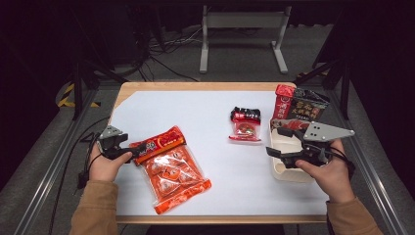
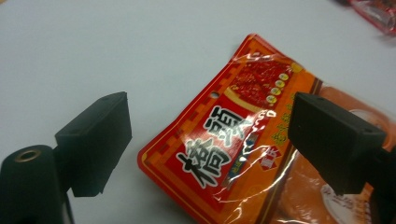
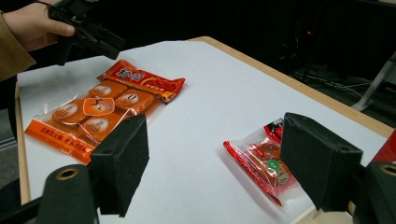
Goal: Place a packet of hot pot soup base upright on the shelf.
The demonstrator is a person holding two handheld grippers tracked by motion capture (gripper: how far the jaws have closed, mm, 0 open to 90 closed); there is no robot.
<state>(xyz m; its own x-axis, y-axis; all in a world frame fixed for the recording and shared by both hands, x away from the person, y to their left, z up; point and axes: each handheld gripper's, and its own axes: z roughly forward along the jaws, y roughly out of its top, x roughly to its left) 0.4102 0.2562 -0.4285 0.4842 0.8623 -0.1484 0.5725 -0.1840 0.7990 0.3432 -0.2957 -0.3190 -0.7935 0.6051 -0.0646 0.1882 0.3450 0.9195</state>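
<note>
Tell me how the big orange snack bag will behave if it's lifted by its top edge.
The orange snack bag is glossy film, so it may slip between the pads. Thin and crinkled, it will probably sag and hang floppy. The wrapped pieces inside would likely weigh down its lower end.

The orange snack bag (image 1: 169,169) was glossy, crinkled plastic film; the surface (image 1: 195,117) was matt white with a wooden rim; gripper pads (image 2: 95,144) looked matt black.

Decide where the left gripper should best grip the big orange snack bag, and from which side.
Probably the orange snack bag's flat red header strip, coming from its outer end where the open left gripper already straddles it. The strip is thin and flat; the body bulges with wrapped pieces.
</note>
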